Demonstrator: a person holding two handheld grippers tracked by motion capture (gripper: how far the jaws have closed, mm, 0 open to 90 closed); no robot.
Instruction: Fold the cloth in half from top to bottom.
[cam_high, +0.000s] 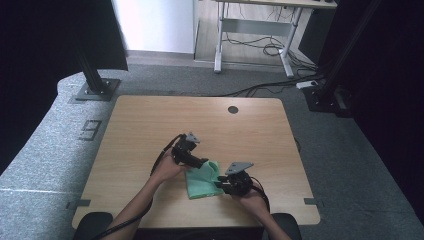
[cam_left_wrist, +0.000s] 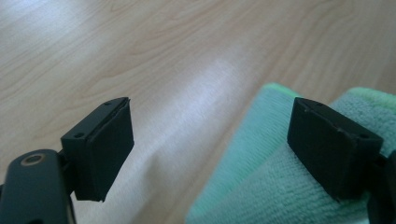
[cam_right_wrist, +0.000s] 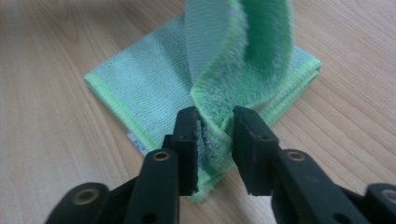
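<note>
Left tongs (cam_left_wrist: 210, 144) gape over the green cloth (cam_right_wrist: 233, 70); right tongs (cam_right_wrist: 215, 151) loosely bracket its raised fold.

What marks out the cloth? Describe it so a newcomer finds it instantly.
On the pale wooden table, look at the near edge between the two handheld grippers. There lies a folded cloth, the only soft item there: mint-green terry with a brighter green hem, one corner lifted between the right gripper's jaws.
</note>
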